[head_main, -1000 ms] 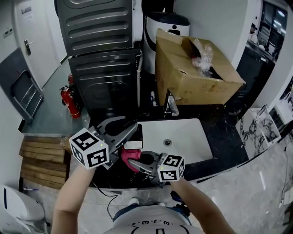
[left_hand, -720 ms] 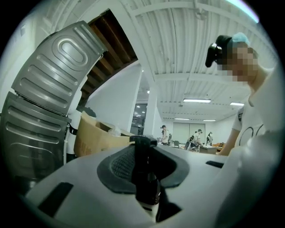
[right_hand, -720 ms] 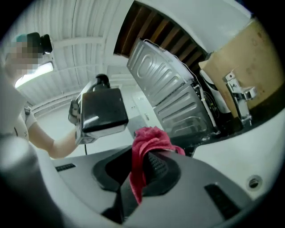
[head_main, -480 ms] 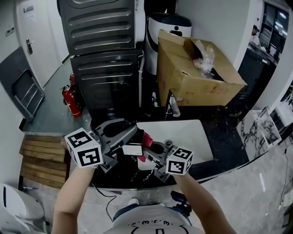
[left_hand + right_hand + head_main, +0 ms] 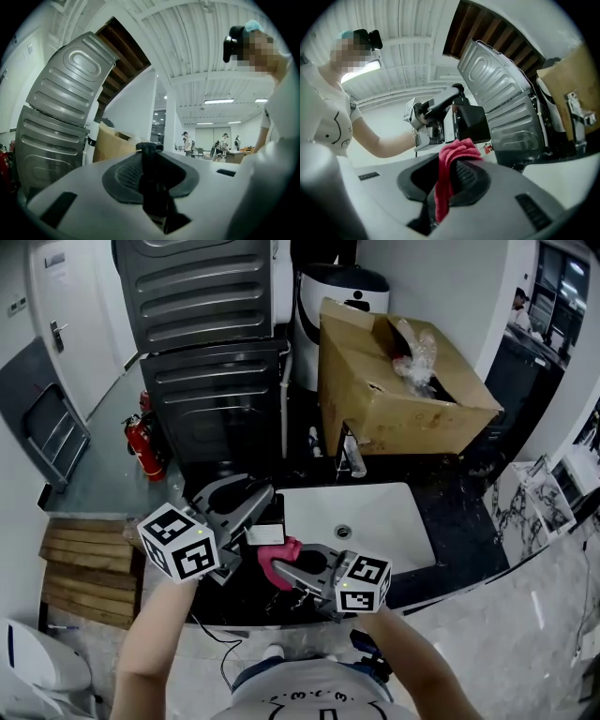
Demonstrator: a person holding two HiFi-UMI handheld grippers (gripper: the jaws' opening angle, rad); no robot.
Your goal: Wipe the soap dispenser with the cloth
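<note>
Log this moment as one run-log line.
left gripper: shut on dispenser | right gripper: shut on cloth | cloth at dispenser, contact unclear | stage: wipe

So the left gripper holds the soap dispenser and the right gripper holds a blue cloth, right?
Not blue: the cloth in the right gripper is pink-red, as the right gripper view shows. The left gripper does hold the soap dispenser.

A dark table (image 5: 459,526) holds a white sink (image 5: 394,531) set into its top. A chrome faucet (image 5: 351,454) stands at the sink's back edge, with a large open cardboard box (image 5: 394,390) just behind it. On the grey floor (image 5: 103,460) to the left stand a red fire extinguisher (image 5: 145,448) and a wooden pallet (image 5: 89,568).
</note>
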